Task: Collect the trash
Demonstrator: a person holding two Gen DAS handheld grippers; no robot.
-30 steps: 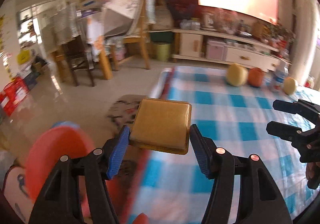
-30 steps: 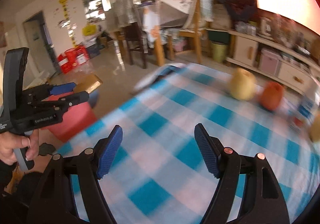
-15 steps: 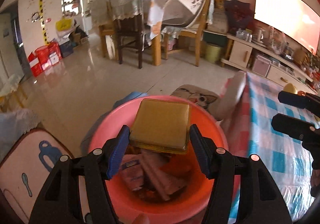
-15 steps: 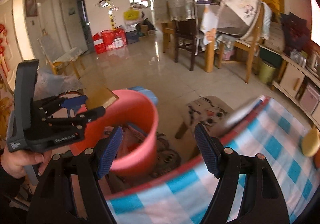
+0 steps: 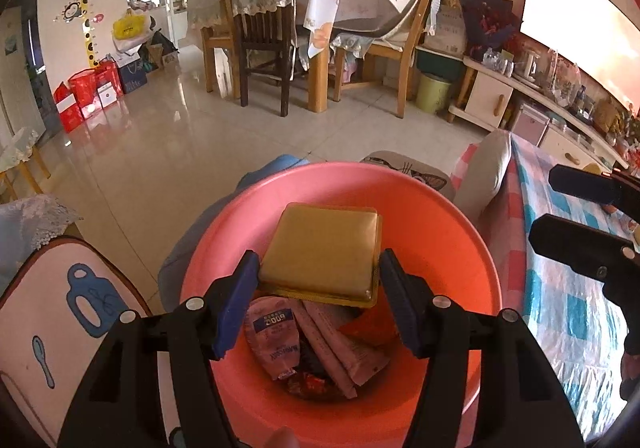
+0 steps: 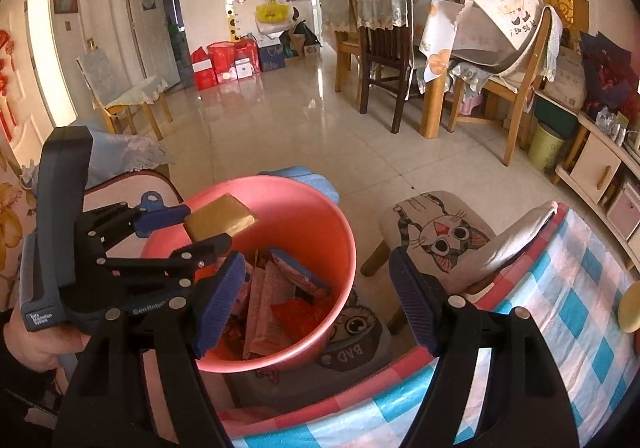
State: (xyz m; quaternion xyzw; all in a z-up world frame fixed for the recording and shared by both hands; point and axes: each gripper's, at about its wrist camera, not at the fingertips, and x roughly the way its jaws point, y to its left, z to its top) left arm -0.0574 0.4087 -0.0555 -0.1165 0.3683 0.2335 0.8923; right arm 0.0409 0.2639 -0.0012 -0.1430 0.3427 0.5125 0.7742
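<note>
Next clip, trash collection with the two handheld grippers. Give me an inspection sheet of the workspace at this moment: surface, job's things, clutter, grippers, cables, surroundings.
Surface: table with a blue checked cloth, pink border at its edge; one yellowish round item partly in view at the right.
Job's things: gold square box held above the pink bucket; the bucket already holds wrappers and packets.
Clutter: cat-print stool beside the bucket; cartoon-print cushion on its other side.
Grippers: left gripper shut on the gold square box; right gripper open, nothing between its pads.
Cables: nothing seen.
Surroundings: tiled floor, dining table with wooden chairs, red gift bags by the wall, green bin.
</note>
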